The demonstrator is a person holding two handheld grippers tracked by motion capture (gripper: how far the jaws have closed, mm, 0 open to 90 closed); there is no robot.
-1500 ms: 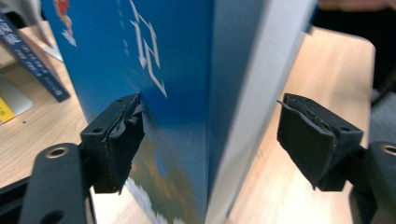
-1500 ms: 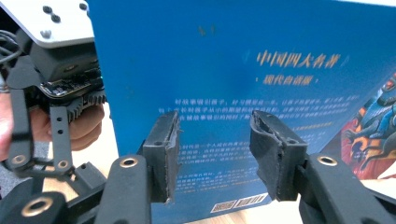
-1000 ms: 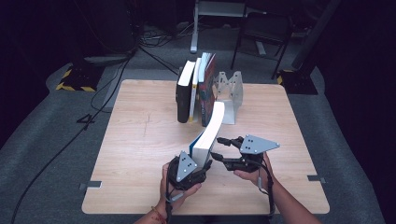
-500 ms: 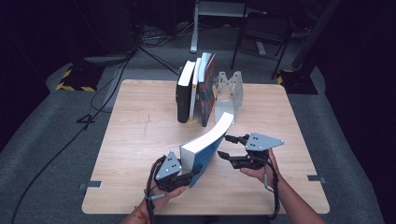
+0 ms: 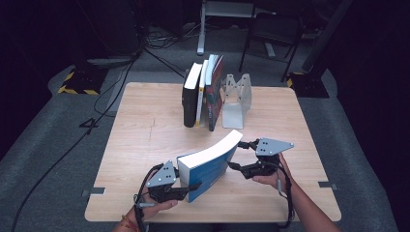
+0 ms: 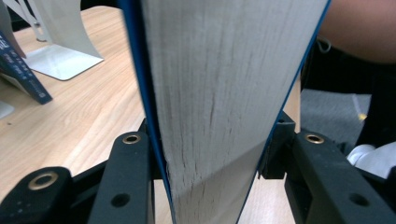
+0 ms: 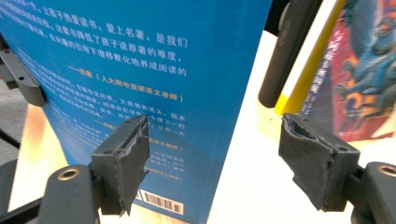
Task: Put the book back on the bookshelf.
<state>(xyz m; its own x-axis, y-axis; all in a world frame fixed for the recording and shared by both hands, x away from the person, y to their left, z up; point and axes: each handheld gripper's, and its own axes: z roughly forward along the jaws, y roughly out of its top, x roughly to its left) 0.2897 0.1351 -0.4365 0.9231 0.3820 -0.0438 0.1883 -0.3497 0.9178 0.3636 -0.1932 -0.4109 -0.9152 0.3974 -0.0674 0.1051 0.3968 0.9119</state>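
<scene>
We take this for a recording studio or lab: a lone wooden table (image 5: 145,145) sits lit on grey carpet (image 5: 58,159), darkness all around. At upper left of the frame, cables (image 5: 121,72) trail past hazard tape (image 5: 77,87); metal stand legs (image 5: 203,29) rise at top centre.

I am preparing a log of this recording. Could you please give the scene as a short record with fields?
held thing: blue book, standing on edge, curved
left gripper: shut on the book's near end, pages between the pads
right gripper: open beside the book's far end; jaws have just been opening, pads apart from the cover
row behind: upright books leaning together
beside the row: white bookend, no book against it
surface: wooden table
</scene>
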